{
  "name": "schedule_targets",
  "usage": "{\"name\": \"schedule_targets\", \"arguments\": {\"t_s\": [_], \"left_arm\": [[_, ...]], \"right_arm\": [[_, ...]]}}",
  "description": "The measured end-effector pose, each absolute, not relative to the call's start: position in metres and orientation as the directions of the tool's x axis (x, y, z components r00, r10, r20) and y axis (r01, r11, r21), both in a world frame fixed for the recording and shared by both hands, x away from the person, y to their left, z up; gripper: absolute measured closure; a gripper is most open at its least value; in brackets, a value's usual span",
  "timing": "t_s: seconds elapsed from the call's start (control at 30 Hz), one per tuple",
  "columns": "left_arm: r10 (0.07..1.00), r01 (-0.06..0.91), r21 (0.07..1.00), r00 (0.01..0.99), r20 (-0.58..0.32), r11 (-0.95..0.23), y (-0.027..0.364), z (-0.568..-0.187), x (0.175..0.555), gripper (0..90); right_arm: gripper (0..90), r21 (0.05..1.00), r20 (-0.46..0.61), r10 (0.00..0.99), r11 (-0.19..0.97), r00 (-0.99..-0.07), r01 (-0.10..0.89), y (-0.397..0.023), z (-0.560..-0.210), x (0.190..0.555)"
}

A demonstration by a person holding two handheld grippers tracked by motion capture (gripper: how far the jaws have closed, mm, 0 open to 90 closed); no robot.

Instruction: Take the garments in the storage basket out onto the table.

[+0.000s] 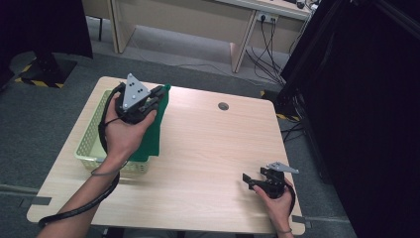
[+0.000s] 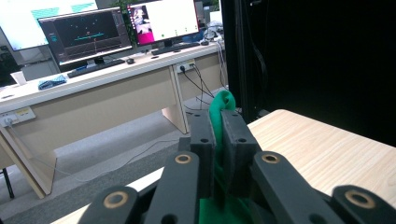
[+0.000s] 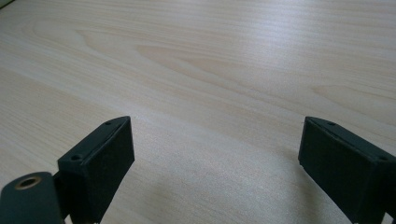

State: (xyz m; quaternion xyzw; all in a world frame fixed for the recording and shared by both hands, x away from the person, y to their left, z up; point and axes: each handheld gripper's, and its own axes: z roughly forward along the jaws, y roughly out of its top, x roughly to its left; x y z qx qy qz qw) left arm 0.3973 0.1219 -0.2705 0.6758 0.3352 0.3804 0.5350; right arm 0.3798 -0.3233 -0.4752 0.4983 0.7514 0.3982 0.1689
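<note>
A green cloth hangs from my left gripper, which is raised over the far left of the table beside a pale green basket. In the left gripper view the two black jaws are shut on a fold of the green cloth, which bulges above the left gripper. The cloth's lower part drapes down over the basket's right side. My right gripper rests low on the table near the front right corner, open, with bare wood between its pads.
The light wooden table has a round cable hole near its far edge. Desks with monitors stand beyond the table. A dark curtain borders the right side. A cable trails from the left gripper.
</note>
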Motion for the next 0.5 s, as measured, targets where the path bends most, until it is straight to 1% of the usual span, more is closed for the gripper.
{"name": "schedule_targets", "arguments": {"t_s": [0.5], "left_arm": [[0.842,0.012,0.977,0.511,0.176,-0.211,0.106,-0.261,0.394,83.8]], "right_arm": [[11.0,0.767,0.143,0.883,0.187,-0.447,0.613,-0.323,-0.475,0.38]]}}
